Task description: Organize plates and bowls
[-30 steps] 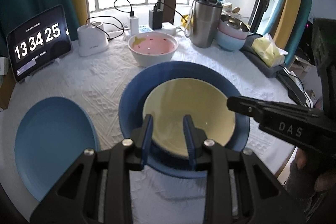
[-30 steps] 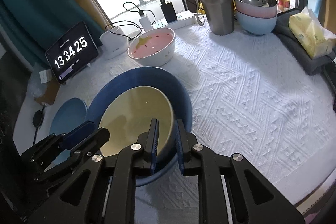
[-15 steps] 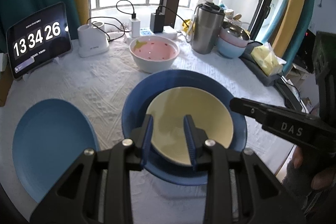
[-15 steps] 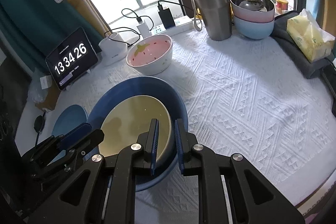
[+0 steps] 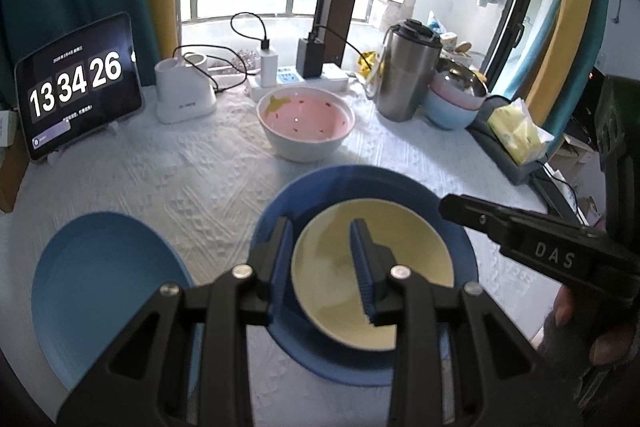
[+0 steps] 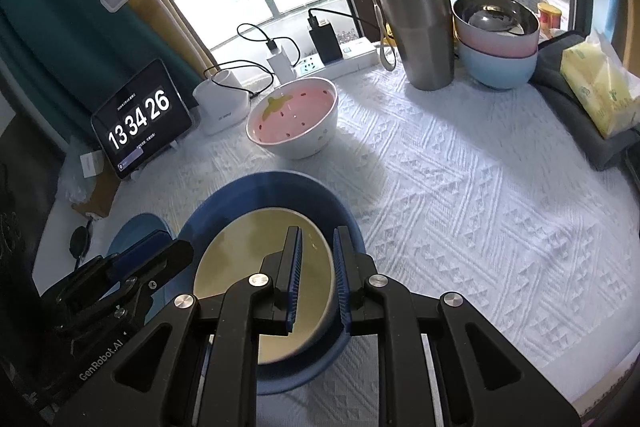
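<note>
A pale yellow dish (image 5: pixel 400 287) (image 6: pixel 248 267) lies inside a wide dark blue plate (image 5: pixel 360 183) (image 6: pixel 260 187) on the white tablecloth. My left gripper (image 5: pixel 321 227) hangs open above the dish's left rim, its pads clear of it. My right gripper (image 6: pixel 317 231) is open by a narrow gap over the dish's right rim, which runs between the pads without a visible squeeze. A light blue plate (image 5: pixel 108 287) lies apart to the left. Farther back stands a pink strawberry bowl (image 5: pixel 306 123) (image 6: pixel 292 119). At the back right are stacked bowls (image 6: pixel 496 39).
A steel tumbler (image 6: pixel 416 27) stands by the stacked bowls. A tablet clock (image 5: pixel 76 87), a white charger (image 5: pixel 184 95) and a power strip (image 6: pixel 348 59) with cables line the back. A tissue pack (image 6: pixel 600 87) sits at the right. A hand (image 5: pixel 580 327) holds the right gripper.
My left gripper has risen and drawn back, so the dish and plate look smaller and lower. The right gripper's view has shifted only slightly. The dish stays on the dark blue plate.
</note>
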### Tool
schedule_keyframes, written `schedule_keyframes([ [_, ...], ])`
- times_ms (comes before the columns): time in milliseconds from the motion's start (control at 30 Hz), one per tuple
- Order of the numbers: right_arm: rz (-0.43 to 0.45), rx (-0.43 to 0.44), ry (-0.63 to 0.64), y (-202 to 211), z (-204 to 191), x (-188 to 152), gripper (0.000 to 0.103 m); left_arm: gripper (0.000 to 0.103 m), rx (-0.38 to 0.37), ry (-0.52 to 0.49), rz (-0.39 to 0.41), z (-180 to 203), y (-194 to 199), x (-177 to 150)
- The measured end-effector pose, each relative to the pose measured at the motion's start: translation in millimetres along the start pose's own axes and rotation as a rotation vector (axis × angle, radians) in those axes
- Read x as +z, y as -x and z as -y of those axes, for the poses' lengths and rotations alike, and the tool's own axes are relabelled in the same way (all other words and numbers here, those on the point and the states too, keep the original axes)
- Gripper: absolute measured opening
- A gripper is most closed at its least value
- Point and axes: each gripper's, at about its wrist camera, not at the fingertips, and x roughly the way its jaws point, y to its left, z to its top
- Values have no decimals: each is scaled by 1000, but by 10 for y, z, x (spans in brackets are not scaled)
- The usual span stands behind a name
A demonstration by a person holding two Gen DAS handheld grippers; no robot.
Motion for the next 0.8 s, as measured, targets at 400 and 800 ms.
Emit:
schedule_keyframes([
  [400, 8, 5, 14, -99, 62, 239, 18, 32, 19, 0, 18, -71, -100, 246],
  [800, 1, 7, 31, -286, 98, 463, 18, 32, 44, 12, 24, -222, -279, 450],
])
